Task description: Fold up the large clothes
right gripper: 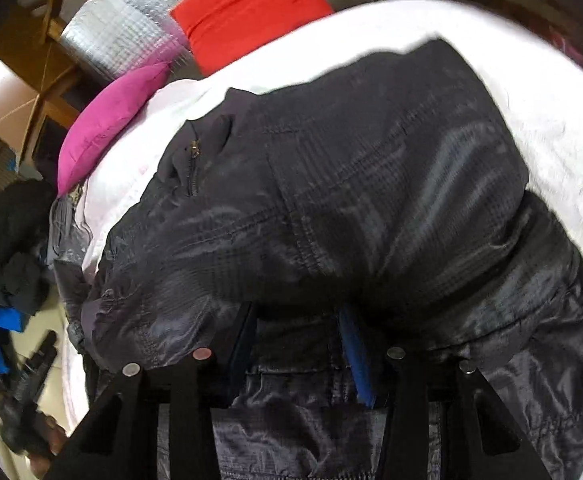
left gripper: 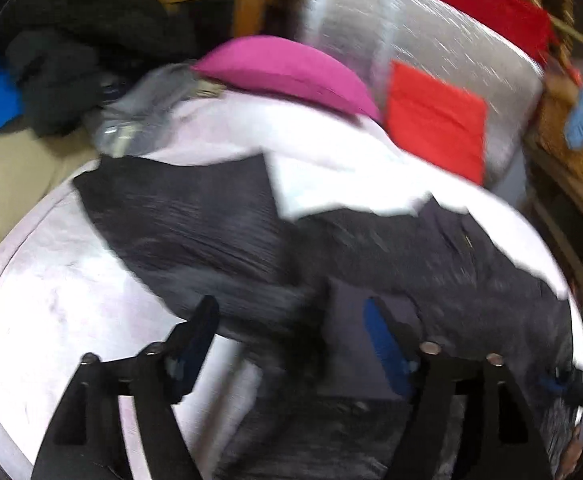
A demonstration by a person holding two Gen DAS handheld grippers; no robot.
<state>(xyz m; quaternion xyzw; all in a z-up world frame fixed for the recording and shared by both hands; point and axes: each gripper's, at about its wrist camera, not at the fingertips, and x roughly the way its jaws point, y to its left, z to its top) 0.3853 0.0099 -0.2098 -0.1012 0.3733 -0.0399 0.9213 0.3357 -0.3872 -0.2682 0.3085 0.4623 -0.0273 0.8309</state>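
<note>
A dark quilted jacket (right gripper: 351,184) is spread across a white-covered bed (right gripper: 551,128), with its zipper (right gripper: 192,168) turned toward the pillows. The right hand-held gripper (right gripper: 299,336) is seen with its fingers parted, jacket fabric lying between them; whether the fabric is clamped cannot be told. The left hand-held gripper (left gripper: 291,328) is held wide open above the near edge of the jacket (left gripper: 195,216); this view is blurred. A magenta pillow (left gripper: 287,68) and a red cushion (left gripper: 435,120) are positioned at the far end of the bed, and a pile of dark clothes (left gripper: 71,48) lies beside it.
</note>
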